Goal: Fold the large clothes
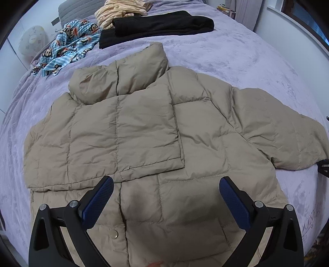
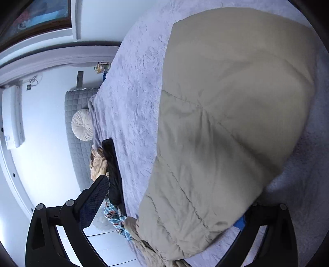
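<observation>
A beige puffer jacket (image 1: 144, 131) lies spread on the lilac bedspread (image 1: 236, 53), collar at the far side. One sleeve is folded across its front; the other sleeve (image 1: 287, 139) lies out to the right. My left gripper (image 1: 166, 195) hovers open over the jacket's lower front, holding nothing. In the right wrist view the outstretched sleeve (image 2: 222, 123) fills the frame. My right gripper (image 2: 174, 205) is open with the sleeve between its fingers; the left finger (image 2: 92, 203) stands clear of the cloth and the right finger is mostly hidden under it.
Folded black clothes (image 1: 160, 24), a blue cartoon-print garment (image 1: 67, 45) and a striped cream garment (image 1: 119, 10) lie at the far end of the bed. A grey quilted headboard (image 2: 76, 133) with a round white cushion (image 2: 82, 127) stands beyond them. The bed's edge drops off at left.
</observation>
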Available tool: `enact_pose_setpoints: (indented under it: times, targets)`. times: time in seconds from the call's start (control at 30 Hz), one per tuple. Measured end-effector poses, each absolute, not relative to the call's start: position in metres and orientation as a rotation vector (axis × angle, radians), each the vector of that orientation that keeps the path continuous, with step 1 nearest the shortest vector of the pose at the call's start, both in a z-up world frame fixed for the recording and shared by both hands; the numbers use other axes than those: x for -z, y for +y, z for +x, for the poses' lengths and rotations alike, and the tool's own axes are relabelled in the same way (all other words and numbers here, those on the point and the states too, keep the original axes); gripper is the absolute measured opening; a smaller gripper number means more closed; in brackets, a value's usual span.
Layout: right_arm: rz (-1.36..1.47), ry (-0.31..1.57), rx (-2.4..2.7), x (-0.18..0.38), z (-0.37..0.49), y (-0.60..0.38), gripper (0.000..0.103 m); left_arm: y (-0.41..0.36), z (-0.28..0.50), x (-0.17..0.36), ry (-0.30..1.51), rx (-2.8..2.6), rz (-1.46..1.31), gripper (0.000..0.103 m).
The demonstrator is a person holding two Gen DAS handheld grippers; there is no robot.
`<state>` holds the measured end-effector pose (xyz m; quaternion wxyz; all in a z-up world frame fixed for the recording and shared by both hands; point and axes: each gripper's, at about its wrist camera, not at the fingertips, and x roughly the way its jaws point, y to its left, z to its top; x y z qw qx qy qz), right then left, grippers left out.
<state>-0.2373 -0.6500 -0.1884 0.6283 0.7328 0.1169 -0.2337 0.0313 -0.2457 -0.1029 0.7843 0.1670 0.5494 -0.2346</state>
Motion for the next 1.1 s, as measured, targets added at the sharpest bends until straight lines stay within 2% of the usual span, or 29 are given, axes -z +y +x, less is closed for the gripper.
enact_pose_setpoints:
  times: [0.03, 0.07, 0.1, 0.13, 0.43, 0.63, 0.7, 0.8, 0.9, 1.1]
  targets:
    - [1.698, 0.267, 0.522, 0.188, -0.232, -0.653, 0.072, -0.243, 0.034, 0.104, 1.192, 0.500, 0.349, 0.103]
    - [1.711, 0.284, 0.506, 0.188, -0.228, -0.655, 0.038, -0.239, 0.037, 0.105, 1.206, 0.491, 0.334, 0.103]
    - [1.716, 0.300, 0.486, 0.188, -0.221, -0.656, 0.015, -0.237, 0.040, 0.107, 1.219, 0.486, 0.323, 0.103]
    - [1.711, 0.305, 0.471, 0.186, -0.219, -0.657, 0.012, -0.232, 0.043, 0.107, 1.235, 0.488, 0.307, 0.103]
    - [1.312, 0.413, 0.283, 0.082, -0.121, -0.611, 0.012, -0.169, 0.076, 0.085, 1.139, 0.410, 0.231, 0.103]
    - [0.930, 0.566, 0.091, 0.013, -0.009, -0.509, 0.012, -0.109, 0.105, 0.074, 1.084, 0.314, 0.190, 0.103]
    - [0.824, 0.611, 0.024, 0.007, 0.022, -0.463, 0.012, -0.085, 0.116, 0.072, 1.064, 0.284, 0.167, 0.103]
    - [0.708, 0.707, -0.058, 0.015, 0.074, -0.393, 0.012, -0.055, 0.133, 0.073, 1.042, 0.233, 0.146, 0.103]
    - [0.643, 0.841, -0.114, 0.050, 0.115, -0.328, 0.012, -0.029, 0.147, 0.075, 1.027, 0.193, 0.130, 0.103]
    - [0.665, 1.083, -0.046, 0.145, 0.120, -0.275, 0.012, -0.003, 0.161, 0.088, 1.056, 0.196, 0.098, 0.103]
